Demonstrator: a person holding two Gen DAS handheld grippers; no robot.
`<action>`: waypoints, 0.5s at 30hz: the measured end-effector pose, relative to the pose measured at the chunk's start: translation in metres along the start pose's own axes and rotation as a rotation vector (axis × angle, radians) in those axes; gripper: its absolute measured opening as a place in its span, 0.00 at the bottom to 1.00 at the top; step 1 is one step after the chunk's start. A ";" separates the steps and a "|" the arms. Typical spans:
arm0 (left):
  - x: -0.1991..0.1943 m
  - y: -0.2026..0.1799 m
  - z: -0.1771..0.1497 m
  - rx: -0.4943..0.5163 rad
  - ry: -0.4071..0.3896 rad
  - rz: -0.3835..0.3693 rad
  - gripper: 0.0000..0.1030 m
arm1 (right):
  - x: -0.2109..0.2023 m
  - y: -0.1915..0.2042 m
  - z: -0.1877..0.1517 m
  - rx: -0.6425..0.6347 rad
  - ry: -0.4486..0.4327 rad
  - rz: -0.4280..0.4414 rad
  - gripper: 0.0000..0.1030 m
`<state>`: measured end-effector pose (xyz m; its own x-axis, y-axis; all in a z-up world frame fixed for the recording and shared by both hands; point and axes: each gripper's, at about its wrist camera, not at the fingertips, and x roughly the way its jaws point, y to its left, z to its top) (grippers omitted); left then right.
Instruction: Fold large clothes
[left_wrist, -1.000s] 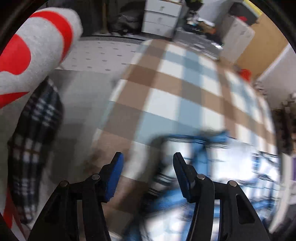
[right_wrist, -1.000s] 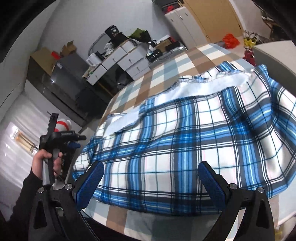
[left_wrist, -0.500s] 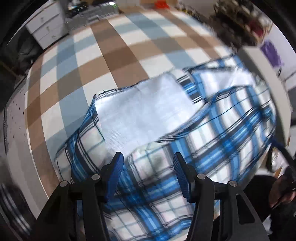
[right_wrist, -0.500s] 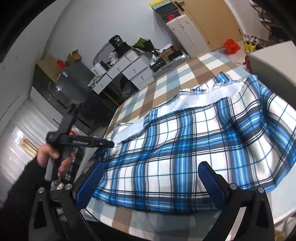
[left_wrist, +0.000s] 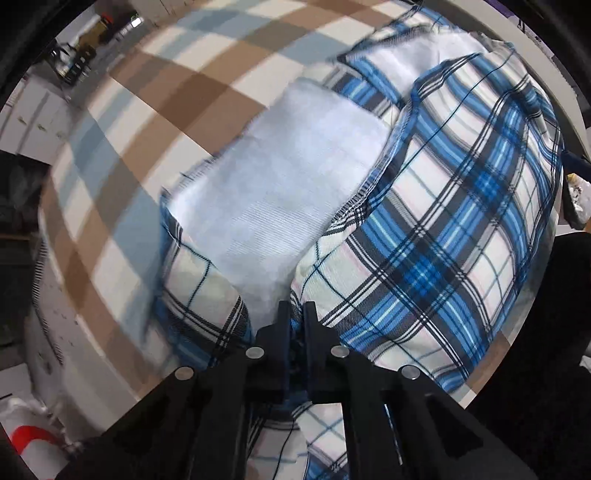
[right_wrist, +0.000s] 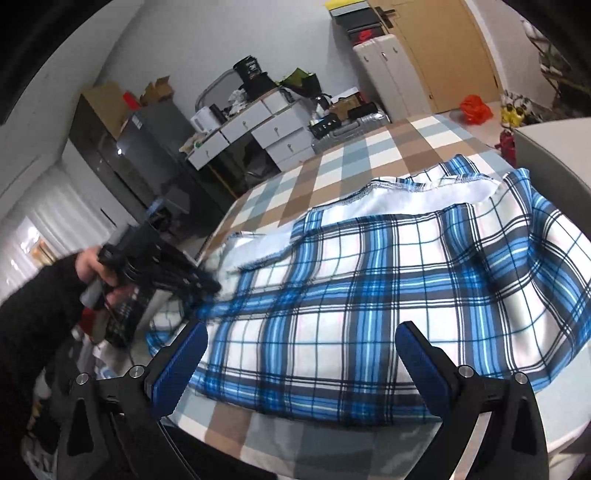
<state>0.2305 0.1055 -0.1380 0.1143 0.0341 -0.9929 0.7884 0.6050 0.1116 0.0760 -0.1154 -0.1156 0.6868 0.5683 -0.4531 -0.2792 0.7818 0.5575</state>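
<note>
A large blue-and-white plaid garment (right_wrist: 388, 295) with a white lining (left_wrist: 280, 192) lies spread on a checked table (right_wrist: 332, 162). My left gripper (left_wrist: 296, 314) points down at the garment's left corner, its jaws shut with a fold of the plaid cloth (left_wrist: 443, 251) pinched between them. In the right wrist view the left gripper (right_wrist: 210, 286) appears at the garment's left edge, held by a hand in a dark sleeve. My right gripper (right_wrist: 301, 354) hovers wide open over the near edge of the garment, nothing between its blue pads.
Behind the table stand white drawer units (right_wrist: 266, 133) piled with clutter, a dark cabinet (right_wrist: 122, 155) and a wooden door (right_wrist: 447, 48). A red-and-white bag (left_wrist: 29, 443) lies beside the table at the left. A white surface (right_wrist: 546, 144) borders the table's right.
The left gripper swung over from the bare checked cloth to the garment's corner, rolled, dropped onto it and shut on the fabric. The right gripper stayed in place, open.
</note>
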 end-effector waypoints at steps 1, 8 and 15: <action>-0.010 -0.003 0.001 0.018 -0.037 0.062 0.01 | 0.001 0.001 0.000 -0.005 0.002 -0.001 1.00; -0.081 -0.002 0.017 -0.111 -0.316 0.238 0.01 | 0.004 0.001 0.000 -0.007 0.005 0.001 1.00; -0.025 0.030 0.012 -0.219 -0.110 0.308 0.06 | 0.005 -0.003 -0.003 0.001 0.021 -0.015 1.00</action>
<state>0.2583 0.1133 -0.1091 0.3988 0.1626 -0.9025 0.5605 0.7357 0.3802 0.0783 -0.1145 -0.1213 0.6769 0.5617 -0.4757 -0.2685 0.7901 0.5510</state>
